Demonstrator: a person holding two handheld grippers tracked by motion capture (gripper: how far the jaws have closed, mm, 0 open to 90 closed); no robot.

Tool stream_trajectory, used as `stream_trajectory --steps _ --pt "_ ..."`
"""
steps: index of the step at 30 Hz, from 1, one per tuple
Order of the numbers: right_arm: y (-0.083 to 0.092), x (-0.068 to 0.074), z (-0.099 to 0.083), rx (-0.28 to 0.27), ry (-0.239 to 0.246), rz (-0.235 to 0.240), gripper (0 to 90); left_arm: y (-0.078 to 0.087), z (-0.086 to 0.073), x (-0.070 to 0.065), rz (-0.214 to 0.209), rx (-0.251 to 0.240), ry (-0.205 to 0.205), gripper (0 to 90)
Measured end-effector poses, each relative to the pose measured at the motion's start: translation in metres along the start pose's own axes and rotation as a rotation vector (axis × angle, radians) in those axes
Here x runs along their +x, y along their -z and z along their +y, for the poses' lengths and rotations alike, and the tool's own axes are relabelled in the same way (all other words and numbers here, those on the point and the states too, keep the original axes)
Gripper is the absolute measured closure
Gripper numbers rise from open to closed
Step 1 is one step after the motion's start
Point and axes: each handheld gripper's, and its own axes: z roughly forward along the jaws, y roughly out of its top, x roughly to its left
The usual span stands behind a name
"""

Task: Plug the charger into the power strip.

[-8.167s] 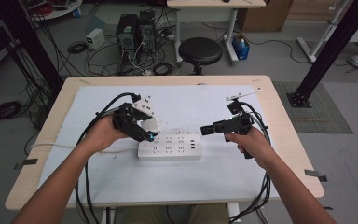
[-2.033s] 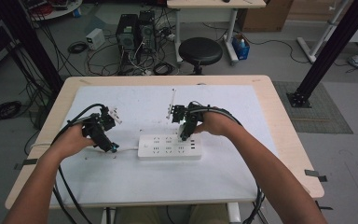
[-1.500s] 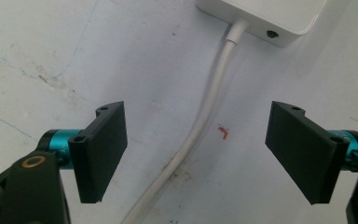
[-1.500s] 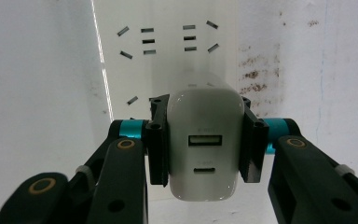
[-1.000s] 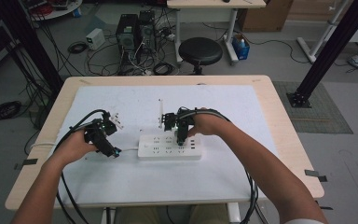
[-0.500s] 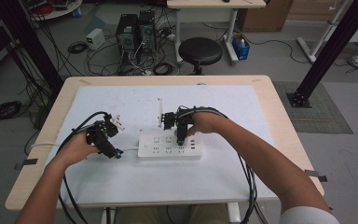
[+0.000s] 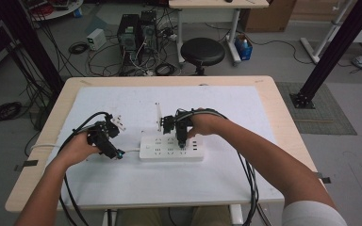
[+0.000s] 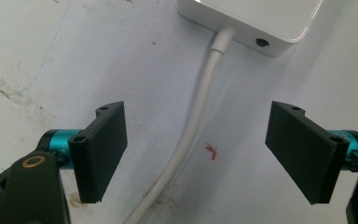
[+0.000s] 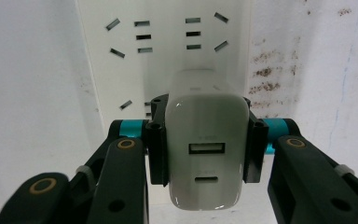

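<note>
Plug-in step: right gripper (image 9: 206,144) clamps the white charger (image 9: 206,154) directly over the power strip (image 7: 170,149) sockets at mid-table, left gripper (image 8: 205,154) spread empty astride the strip's cord (image 8: 191,135); next, probably align prongs and press straight down.

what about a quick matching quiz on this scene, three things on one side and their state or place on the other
Things:
1. white charger
2. power strip cord
3. power strip

States:
A. lies flat on the white table top
B. clamped between the right gripper's jaws
C. runs between the left gripper's open jaws, untouched

Pairs: 1-B, 2-C, 3-A
</note>
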Motion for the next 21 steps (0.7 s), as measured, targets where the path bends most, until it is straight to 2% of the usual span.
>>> stream_trajectory --steps 1,3,4,5,6,7,8,9,10,11,13,14,15,16,17,18,19,21 --pt "0.0 -0.002 -0.001 -0.004 -0.006 0.011 62.3 0.0 0.0 0.0 0.001 -0.002 0.004 20.7" --pt "-0.001 -0.003 -0.002 -0.014 -0.018 0.022 62.3 0.001 0.0 0.001 0.008 0.025 -0.025 20.7" --pt "-0.002 -0.005 -0.004 -0.028 -0.012 0.023 62.3 0.001 0.0 0.0 0.006 0.018 -0.018 20.7" --pt "-0.003 -0.003 -0.005 -0.034 -0.029 0.025 62.3 0.0 0.0 0.0 0.004 0.014 -0.013 20.7" --pt "-0.003 -0.002 -0.006 -0.04 -0.029 0.016 62.3 0.001 0.0 0.0 0.003 0.02 -0.021 20.7" --pt "-0.003 -0.002 -0.007 -0.049 -0.035 0.016 62.3 0.0 -0.001 -0.001 0.004 0.006 -0.002 20.7" --pt "-0.004 -0.001 -0.008 -0.052 -0.037 0.016 62.3 0.001 0.0 0.001 0.005 0.029 -0.027 20.7" --pt "-0.004 -0.001 -0.008 -0.053 -0.042 0.018 62.3 0.002 0.0 0.001 0.006 0.034 -0.034 20.7" --pt "-0.004 -0.003 -0.008 -0.054 -0.035 0.022 62.2 0.001 -0.001 -0.001 0.005 0.018 -0.014 20.7" --pt "-0.004 -0.002 -0.008 -0.048 -0.046 0.026 62.1 0.003 -0.001 0.0 0.007 0.026 -0.026 20.7" --pt "-0.005 -0.006 -0.009 -0.063 -0.029 0.043 61.9 0.003 -0.002 0.001 0.009 0.022 -0.018 20.7" --pt "-0.005 -0.006 -0.01 -0.07 -0.037 0.052 61.8 0.002 -0.003 0.001 0.008 0.005 0.0 20.7" --pt "-0.005 -0.008 -0.01 -0.08 -0.02 0.053 61.6 0.003 -0.003 0.001 0.011 0.006 0.002 20.7" --pt "-0.005 -0.008 -0.011 -0.084 -0.013 0.055 61.3 0.004 -0.003 0.003 0.014 0.031 -0.025 20.7" --pt "-0.005 -0.008 -0.012 -0.095 -0.019 0.058 59.0 0.004 -0.003 0.003 0.012 0.02 -0.016 20.7" --pt "-0.006 -0.008 -0.014 -0.106 -0.024 0.061 48.9 0.004 -0.003 0.003 0.014 0.02 -0.014 20.7" --pt "-0.006 -0.01 -0.016 -0.135 -0.028 0.061 42.5 0.005 -0.004 0.003 0.015 0.017 -0.013 20.7" --pt "-0.002 -0.012 -0.022 -0.198 -0.063 0.093 37.6 0.006 -0.005 0.004 0.017 0.003 0.0 20.7"
